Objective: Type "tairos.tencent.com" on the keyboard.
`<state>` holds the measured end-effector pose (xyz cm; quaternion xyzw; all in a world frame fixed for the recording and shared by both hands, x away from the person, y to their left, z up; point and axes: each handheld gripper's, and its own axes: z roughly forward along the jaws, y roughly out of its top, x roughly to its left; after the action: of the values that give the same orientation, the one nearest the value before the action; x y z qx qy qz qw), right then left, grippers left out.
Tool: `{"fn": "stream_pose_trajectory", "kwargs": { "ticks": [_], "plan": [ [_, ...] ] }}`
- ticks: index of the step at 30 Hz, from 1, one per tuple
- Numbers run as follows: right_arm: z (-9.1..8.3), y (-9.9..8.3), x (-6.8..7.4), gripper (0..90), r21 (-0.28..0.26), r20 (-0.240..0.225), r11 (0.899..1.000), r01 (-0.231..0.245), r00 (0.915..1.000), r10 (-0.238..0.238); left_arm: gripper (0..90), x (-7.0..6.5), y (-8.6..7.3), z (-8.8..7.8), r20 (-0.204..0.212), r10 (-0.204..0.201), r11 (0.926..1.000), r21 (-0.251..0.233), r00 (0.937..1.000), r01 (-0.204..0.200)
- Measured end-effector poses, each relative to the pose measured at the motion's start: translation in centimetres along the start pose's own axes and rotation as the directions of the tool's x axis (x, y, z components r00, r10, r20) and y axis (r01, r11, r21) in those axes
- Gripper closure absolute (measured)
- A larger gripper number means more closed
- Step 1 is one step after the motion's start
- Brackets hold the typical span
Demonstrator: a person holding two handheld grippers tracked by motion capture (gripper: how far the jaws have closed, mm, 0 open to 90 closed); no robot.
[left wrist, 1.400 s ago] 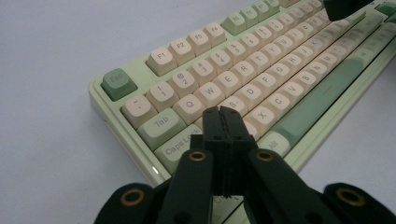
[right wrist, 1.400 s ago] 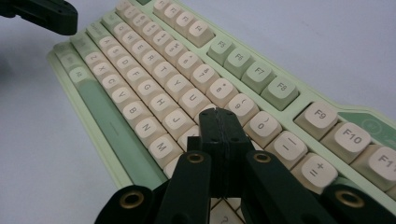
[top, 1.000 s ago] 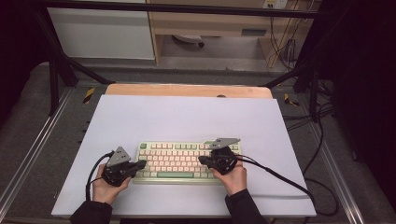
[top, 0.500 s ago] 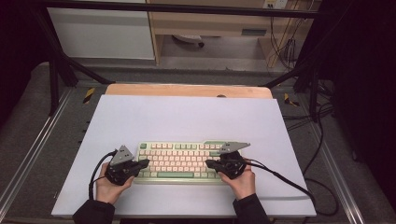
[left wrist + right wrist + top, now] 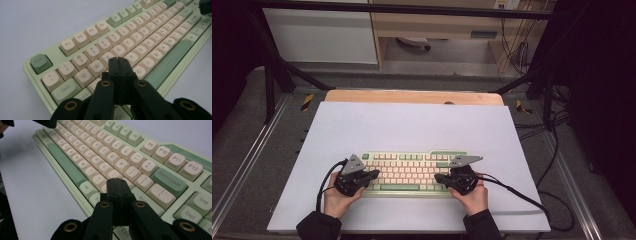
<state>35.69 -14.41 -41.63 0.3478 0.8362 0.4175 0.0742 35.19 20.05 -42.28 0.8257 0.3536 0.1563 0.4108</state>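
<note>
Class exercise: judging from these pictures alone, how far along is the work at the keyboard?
Done: the pale green and cream keyboard lies on the white mat. In hand: the left tool, jaws shut, sits over its left keys; the right tool, also shut, is by Enter. Left: whether any key is pressed cannot be told.

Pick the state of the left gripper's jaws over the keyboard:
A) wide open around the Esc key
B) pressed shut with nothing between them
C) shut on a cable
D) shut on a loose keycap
B: in the left gripper view the left gripper has its two black jaws pressed flat together, empty, above the keyboard letter keys.
</note>
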Motion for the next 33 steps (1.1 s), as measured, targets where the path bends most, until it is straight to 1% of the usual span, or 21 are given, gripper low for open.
{"fn": "stream_pose_trajectory", "kwargs": {
  "ticks": [4,9,16,21,24,30,33],
  "plan": [
    [0.0,0.0,0.0,90.0,-0.003,0.000,1.000,0.005,1.0000,-0.005,89.9,-0.1,0.1,0.7,-0.002,0.002,0.9999,0.012,1.0000,-0.002],
    [-0.1,-0.1,0.1,90.0,0.002,-0.001,1.000,0.009,1.0000,-0.009,89.9,0.0,0.0,1.1,-0.013,0.006,0.9998,0.020,0.9999,-0.006],
    [-0.1,-0.1,0.1,90.0,-0.005,-0.005,1.000,0.010,0.9999,-0.010,89.9,0.1,-0.1,1.2,-0.015,0.002,0.9998,0.017,0.9999,-0.001],
    [-0.1,-0.1,0.1,90.0,0.003,-0.007,1.000,0.009,0.9999,-0.009,89.9,0.2,-0.1,1.2,-0.016,0.001,0.9999,0.017,0.9999,-0.001],
    [0.0,-0.1,0.1,90.0,0.000,-0.006,1.000,0.008,0.9999,-0.008,89.9,0.3,-0.2,1.4,-0.019,0.005,0.9996,0.026,0.9998,-0.004],
    [0.0,-0.2,0.1,90.0,0.001,-0.006,1.000,0.010,0.9999,-0.010,89.9,0.2,-0.3,1.2,-0.019,0.006,0.9997,0.022,0.9998,-0.005],
    [-0.1,-0.1,0.2,90.0,-0.001,-0.007,1.000,0.006,1.0000,-0.006,89.9,0.2,-0.2,0.9,-0.014,0.006,0.9999,0.012,0.9999,-0.006]
  ]
}}
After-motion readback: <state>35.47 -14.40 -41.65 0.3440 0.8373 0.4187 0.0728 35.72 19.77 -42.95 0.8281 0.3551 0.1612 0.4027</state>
